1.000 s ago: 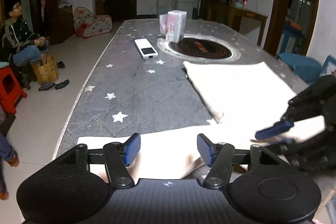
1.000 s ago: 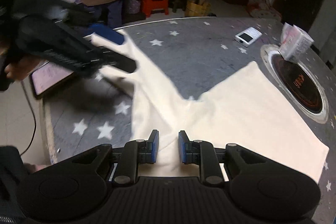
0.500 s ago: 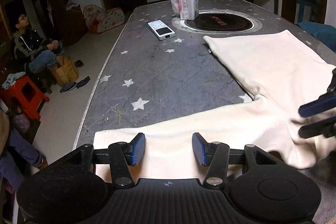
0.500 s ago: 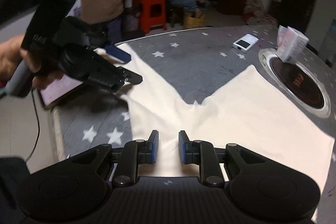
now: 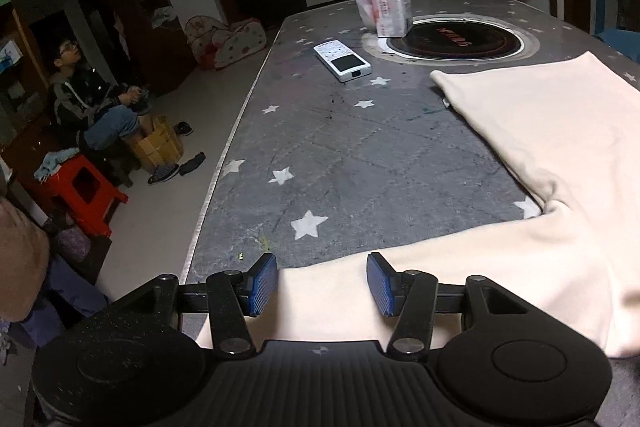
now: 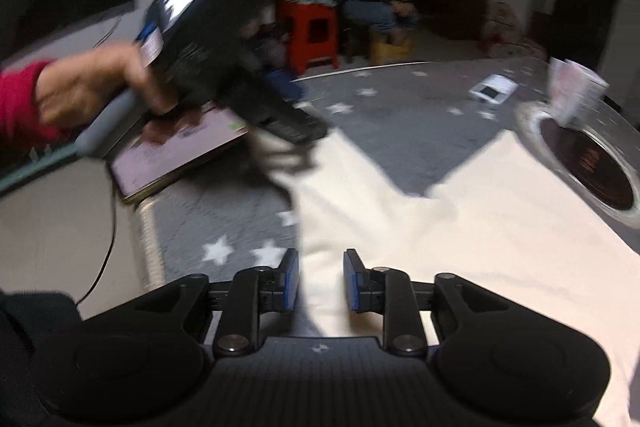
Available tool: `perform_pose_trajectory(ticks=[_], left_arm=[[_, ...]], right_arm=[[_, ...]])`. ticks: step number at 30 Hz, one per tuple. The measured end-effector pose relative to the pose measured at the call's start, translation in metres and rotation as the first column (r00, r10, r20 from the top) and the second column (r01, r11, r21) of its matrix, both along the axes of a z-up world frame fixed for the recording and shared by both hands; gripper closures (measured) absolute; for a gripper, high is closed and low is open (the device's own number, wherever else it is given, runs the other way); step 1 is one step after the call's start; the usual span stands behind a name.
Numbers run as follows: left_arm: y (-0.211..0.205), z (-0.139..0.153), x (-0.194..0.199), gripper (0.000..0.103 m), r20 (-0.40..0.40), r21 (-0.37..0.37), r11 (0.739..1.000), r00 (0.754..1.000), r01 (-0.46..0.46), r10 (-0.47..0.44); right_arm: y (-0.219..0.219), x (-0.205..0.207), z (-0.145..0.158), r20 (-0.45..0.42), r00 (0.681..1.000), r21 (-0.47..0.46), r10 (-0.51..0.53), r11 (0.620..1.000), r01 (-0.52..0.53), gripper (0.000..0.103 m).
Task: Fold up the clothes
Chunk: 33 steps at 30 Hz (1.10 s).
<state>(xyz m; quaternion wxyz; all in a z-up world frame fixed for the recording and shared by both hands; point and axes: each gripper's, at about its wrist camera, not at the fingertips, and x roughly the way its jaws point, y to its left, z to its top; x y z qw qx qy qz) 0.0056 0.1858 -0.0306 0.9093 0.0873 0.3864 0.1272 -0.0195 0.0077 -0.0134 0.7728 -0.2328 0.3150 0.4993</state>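
A cream long-sleeved garment lies flat on the grey star-patterned table. One sleeve runs toward the near left edge, and its end lies under my left gripper. That gripper is open, and its blue pads stand apart from the cloth. In the right wrist view the garment spreads ahead. My right gripper hovers over the garment's near edge with its jaws opening and the cloth below the gap, not pinched. A hand in a red sleeve holds the blurred left gripper over the sleeve end.
A white remote, a tissue pack and a round inset hob sit at the far end. A tablet overhangs the near table corner. A seated person and a red stool are on the floor to the left.
My left gripper has sunk and tilted down over the sleeve end, and the right gripper has left its view. The right jaws have widened. The right view has blurred.
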Motion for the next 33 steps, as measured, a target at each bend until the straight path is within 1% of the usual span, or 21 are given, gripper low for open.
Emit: perform_pose_trajectory(ticks=[3,6,9,12,15,17,19,23,26,30,33], left_arm=[[-0.004,0.004,-0.002,0.050,0.002,-0.018,1.000,1.000,-0.002,0.002],[-0.012,0.011,-0.004,0.049,0.018,-0.045,0.999,1.000,0.019,-0.019],[-0.021,0.020,-0.006,0.049,0.029,-0.086,0.996,0.999,0.040,-0.037],[-0.032,0.027,-0.008,0.048,0.038,-0.140,0.988,0.997,0.069,-0.064],[-0.044,0.031,-0.010,0.047,0.043,-0.202,0.974,0.994,0.105,-0.098],[-0.054,0.032,-0.012,0.047,0.044,-0.224,0.966,0.992,0.127,-0.120],[-0.064,0.032,-0.014,0.047,0.046,-0.230,0.963,0.990,0.144,-0.137],[-0.082,0.029,-0.019,0.047,0.043,-0.233,0.956,0.984,0.180,-0.175],[-0.090,0.022,-0.022,0.047,0.024,-0.233,0.954,0.982,0.189,-0.189],[-0.098,0.012,-0.025,0.047,-0.005,-0.214,0.958,0.981,0.189,-0.194],[-0.099,0.008,-0.027,0.047,-0.014,-0.198,0.963,0.982,0.184,-0.190]], right_arm=[[-0.021,0.013,0.003,0.020,0.995,-0.013,-0.098,0.995,0.099,0.074],[-0.045,0.023,0.000,0.015,0.982,-0.035,-0.189,0.981,0.189,0.069],[-0.070,0.027,-0.004,0.002,0.965,-0.052,-0.261,0.964,0.261,0.068],[-0.088,0.026,-0.009,-0.015,0.949,-0.049,-0.314,0.949,0.313,0.059],[-0.104,0.024,-0.013,-0.043,0.936,-0.034,-0.350,0.937,0.349,0.056],[-0.111,0.022,-0.014,-0.059,0.929,-0.024,-0.366,0.931,0.365,0.055],[-0.113,0.018,-0.014,-0.057,0.926,-0.021,-0.372,0.928,0.372,0.052],[-0.120,0.012,-0.020,-0.059,0.921,-0.030,-0.385,0.923,0.384,0.052],[-0.125,0.008,-0.016,-0.058,0.919,-0.016,-0.391,0.920,0.391,0.052],[-0.134,0.009,-0.006,-0.052,0.909,0.022,-0.413,0.910,0.414,0.051],[-0.139,0.017,-0.002,-0.041,0.893,0.047,-0.448,0.892,0.449,0.051]])
